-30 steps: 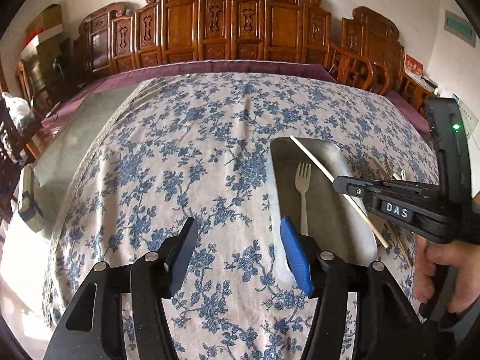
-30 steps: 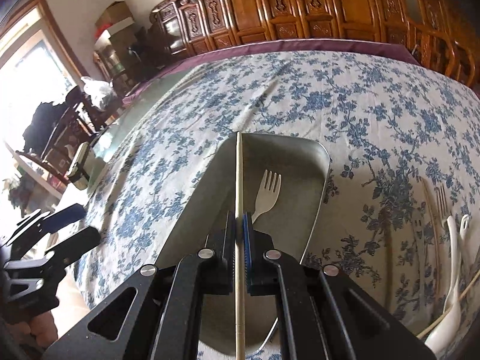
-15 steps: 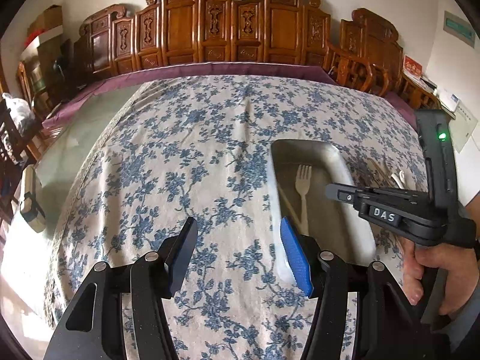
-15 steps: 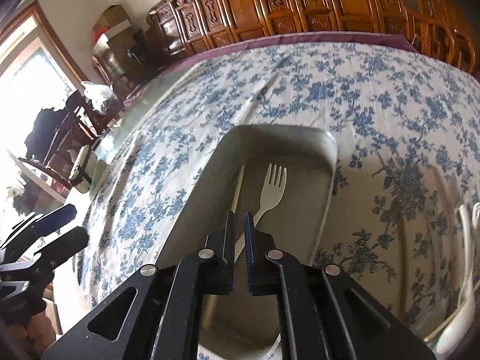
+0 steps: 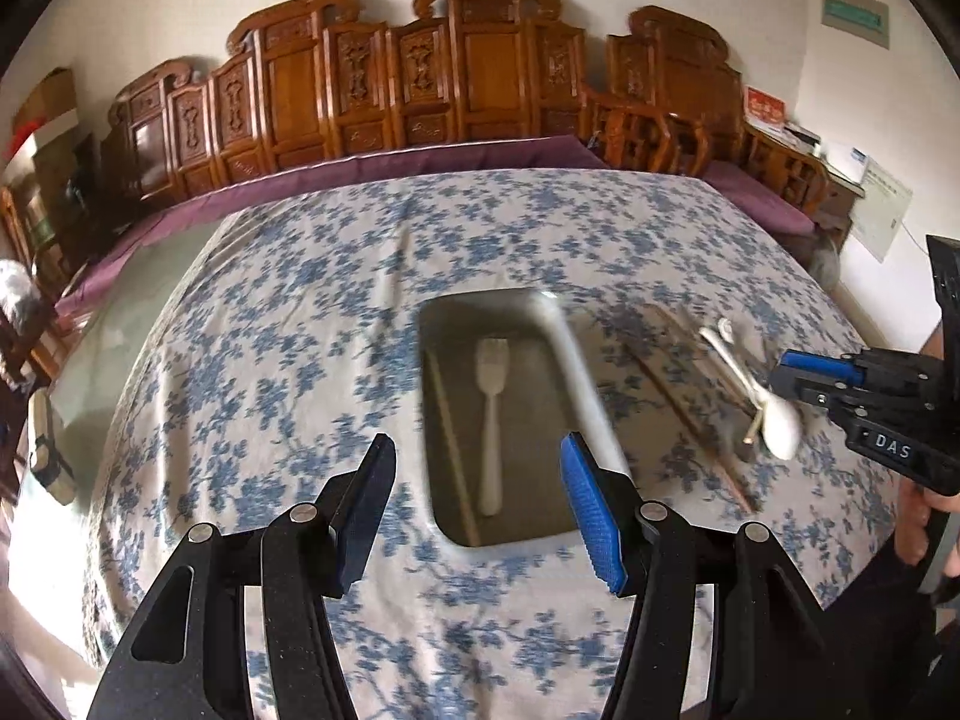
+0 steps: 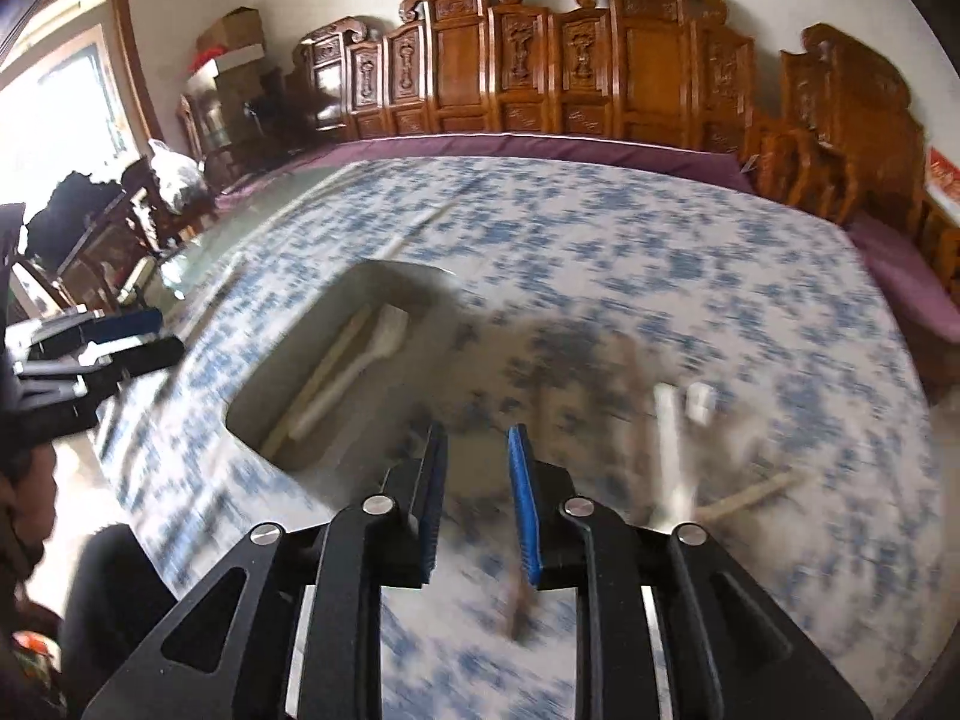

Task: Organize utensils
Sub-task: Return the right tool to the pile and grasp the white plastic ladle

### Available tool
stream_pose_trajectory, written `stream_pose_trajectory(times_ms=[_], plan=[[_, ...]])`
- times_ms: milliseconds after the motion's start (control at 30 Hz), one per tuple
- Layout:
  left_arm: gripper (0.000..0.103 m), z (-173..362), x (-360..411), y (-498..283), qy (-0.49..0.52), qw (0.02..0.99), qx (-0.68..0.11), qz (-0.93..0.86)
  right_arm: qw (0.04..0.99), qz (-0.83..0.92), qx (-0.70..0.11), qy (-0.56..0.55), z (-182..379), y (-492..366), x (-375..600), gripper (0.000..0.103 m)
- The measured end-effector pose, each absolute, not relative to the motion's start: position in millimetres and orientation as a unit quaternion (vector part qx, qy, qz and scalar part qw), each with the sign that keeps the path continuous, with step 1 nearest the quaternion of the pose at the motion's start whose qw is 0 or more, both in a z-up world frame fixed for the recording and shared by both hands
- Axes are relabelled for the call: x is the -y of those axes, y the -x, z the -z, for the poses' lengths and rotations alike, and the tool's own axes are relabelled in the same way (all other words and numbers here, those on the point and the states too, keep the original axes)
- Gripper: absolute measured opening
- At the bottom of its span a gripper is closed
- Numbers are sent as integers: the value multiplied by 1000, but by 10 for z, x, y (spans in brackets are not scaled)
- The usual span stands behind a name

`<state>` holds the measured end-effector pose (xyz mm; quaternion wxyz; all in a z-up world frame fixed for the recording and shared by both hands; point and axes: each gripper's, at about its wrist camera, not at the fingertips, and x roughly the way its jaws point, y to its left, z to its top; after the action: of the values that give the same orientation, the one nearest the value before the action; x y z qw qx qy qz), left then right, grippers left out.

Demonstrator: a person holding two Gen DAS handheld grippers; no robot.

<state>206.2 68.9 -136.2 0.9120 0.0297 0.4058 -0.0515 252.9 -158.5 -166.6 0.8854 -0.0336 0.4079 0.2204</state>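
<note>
A metal tray [image 5: 567, 360] lies on the flowered tablecloth and holds a white plastic fork [image 5: 492, 408] and one wooden chopstick [image 5: 453, 450]. The tray [image 6: 372, 276] shows blurred in the right wrist view too. To the tray's right lie loose utensils: a white spoon [image 5: 777, 420], a chopstick [image 5: 690, 414] and more cutlery. My left gripper [image 5: 477, 495] is open and empty, low over the tray's near end. My right gripper [image 6: 477, 492] is open and empty, over the cloth between the tray and the loose utensils [image 6: 678, 432]; it also shows in the left wrist view [image 5: 798, 381].
Carved wooden chairs [image 5: 456, 72] line the table's far side along a purple cloth edge [image 5: 420, 165]. A bare glass strip of the table [image 5: 126, 312] runs on the left. A small device [image 5: 48, 456] lies at the left edge.
My right gripper let go of the chopstick, which now lies in the tray beside the fork. It opened and swung right toward the loose utensils. My left gripper stayed open.
</note>
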Motion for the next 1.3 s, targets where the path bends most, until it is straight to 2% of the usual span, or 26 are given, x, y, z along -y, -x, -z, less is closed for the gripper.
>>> stream_pose_trajectory(times_ms=[200,367,867,1300], plan=[[55,1348,-320,-1987,-24,910,-408,72,892,-181,-414,25,1728,-2343,2191,28],[55,1451,38,-1958,-32,903,-419,88,894,-167,-416,13,1830,-2314,2450,40],[55,1868,728,-2175,-67,880,-456,113,869,-166,-464,-34,2446,-2954,2551,40],[55,2213,804,-2309,-70,866,-483,108,843,-172,-509,9,2666,-3096,2512,40]])
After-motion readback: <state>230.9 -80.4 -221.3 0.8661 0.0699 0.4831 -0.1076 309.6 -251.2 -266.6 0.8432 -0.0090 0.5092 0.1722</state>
